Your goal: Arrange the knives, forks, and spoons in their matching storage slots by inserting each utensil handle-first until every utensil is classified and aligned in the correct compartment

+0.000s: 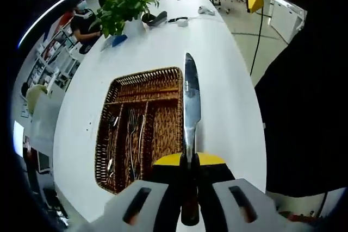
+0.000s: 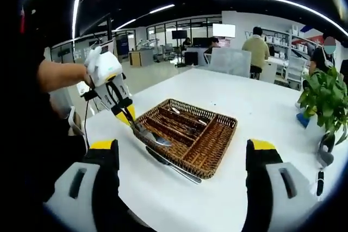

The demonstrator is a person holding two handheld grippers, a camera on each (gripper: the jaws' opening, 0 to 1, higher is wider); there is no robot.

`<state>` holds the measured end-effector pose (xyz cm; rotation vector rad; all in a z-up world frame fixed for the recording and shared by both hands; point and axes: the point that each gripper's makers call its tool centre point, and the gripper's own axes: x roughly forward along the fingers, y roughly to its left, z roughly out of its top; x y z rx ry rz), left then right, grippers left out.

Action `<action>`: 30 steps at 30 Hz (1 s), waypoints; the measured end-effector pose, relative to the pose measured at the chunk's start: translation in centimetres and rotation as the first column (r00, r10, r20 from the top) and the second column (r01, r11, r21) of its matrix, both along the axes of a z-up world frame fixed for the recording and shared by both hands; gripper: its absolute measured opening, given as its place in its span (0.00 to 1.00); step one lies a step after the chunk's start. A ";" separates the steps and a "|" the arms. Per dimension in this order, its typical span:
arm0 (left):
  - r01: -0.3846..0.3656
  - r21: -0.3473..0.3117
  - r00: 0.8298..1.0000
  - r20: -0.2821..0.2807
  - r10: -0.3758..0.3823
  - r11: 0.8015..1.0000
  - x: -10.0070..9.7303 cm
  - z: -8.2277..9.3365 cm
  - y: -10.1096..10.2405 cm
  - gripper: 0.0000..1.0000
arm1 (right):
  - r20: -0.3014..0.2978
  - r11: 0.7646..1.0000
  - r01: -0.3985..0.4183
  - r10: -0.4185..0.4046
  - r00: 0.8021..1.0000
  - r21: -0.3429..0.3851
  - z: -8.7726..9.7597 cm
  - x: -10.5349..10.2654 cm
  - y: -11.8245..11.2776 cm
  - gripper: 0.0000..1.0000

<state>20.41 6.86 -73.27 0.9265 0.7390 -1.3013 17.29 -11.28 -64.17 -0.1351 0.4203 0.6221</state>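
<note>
My left gripper [image 1: 190, 161] is shut on a table knife [image 1: 191, 101] by its handle, with the blade pointing away from me. The knife hangs just right of the wicker cutlery basket [image 1: 144, 74] on the white table [image 1: 228, 80]. Forks [image 1: 132, 134] and spoons [image 1: 112, 134] lie in the basket's left slots. In the right gripper view the left gripper [image 2: 117, 99] holds that knife [image 2: 152, 136] over the basket's [image 2: 217, 153] near corner. A second knife [image 2: 175, 168] lies on the table along the basket's front wall. My right gripper [image 2: 182, 150] is open and empty, back from the basket.
A potted plant [image 1: 122, 9] [image 2: 326, 96] stands at the table's far end beside small dark items [image 1: 157, 19]. The person's dark torso [image 1: 304, 107] stands at the table's edge. People sit at desks [image 2: 255, 47] beyond.
</note>
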 end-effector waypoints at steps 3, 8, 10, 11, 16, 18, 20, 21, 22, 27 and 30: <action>-0.003 -0.001 1.000 0.003 0.003 1.000 0.5 0.1 0.0 0.05 | 0.008 1.000 0.011 -0.011 1.000 0.022 0.7 0.2 -0.2 1.00; -0.006 -0.007 1.000 0.014 0.006 1.000 1.7 0.1 0.0 0.05 | 0.015 0.998 0.031 -0.032 0.999 0.053 1.1 0.8 -0.5 1.00; -0.003 0.006 1.000 0.023 0.003 1.000 2.1 0.0 0.2 0.05 | 0.003 0.996 0.048 -0.048 0.999 0.078 1.2 1.0 -0.5 1.00; 0.006 0.019 0.999 0.031 -0.007 1.000 2.4 0.0 0.4 0.05 | 0.003 0.993 0.055 -0.056 0.998 0.109 1.5 1.1 -0.4 1.00; 0.002 0.025 1.000 0.029 -0.002 1.000 3.7 0.5 0.5 0.05 | 0.006 0.995 0.055 -0.056 0.998 0.081 1.4 1.4 -0.5 1.00; 0.001 0.021 0.999 0.034 -0.002 1.000 4.4 0.8 0.6 0.05 | 0.000 0.994 0.055 -0.056 0.998 0.097 1.6 1.4 -0.5 1.00; -0.006 0.014 0.999 0.040 0.005 1.000 5.1 1.2 0.6 0.05 | 0.000 0.993 0.060 -0.060 0.998 0.100 1.7 1.4 -0.6 1.00; -0.008 0.009 0.999 0.043 0.008 1.000 5.4 1.4 0.7 0.05 | 0.001 0.993 0.061 -0.061 0.998 0.101 1.7 1.5 -0.6 1.00; -0.011 0.004 0.999 0.047 0.011 1.000 5.9 1.6 0.7 0.05 | 0.003 0.992 0.067 -0.067 0.998 0.103 1.8 1.6 -0.8 1.00; -0.017 -0.003 0.998 0.065 0.018 1.000 7.6 2.1 1.0 0.05 | 0.005 0.989 0.106 -0.107 0.994 0.104 1.9 2.4 -1.3 1.00; -0.028 0.009 0.996 0.080 0.027 1.000 8.7 2.2 1.3 0.06 | 0.007 0.990 0.095 -0.097 0.995 0.103 2.3 2.4 -1.0 1.00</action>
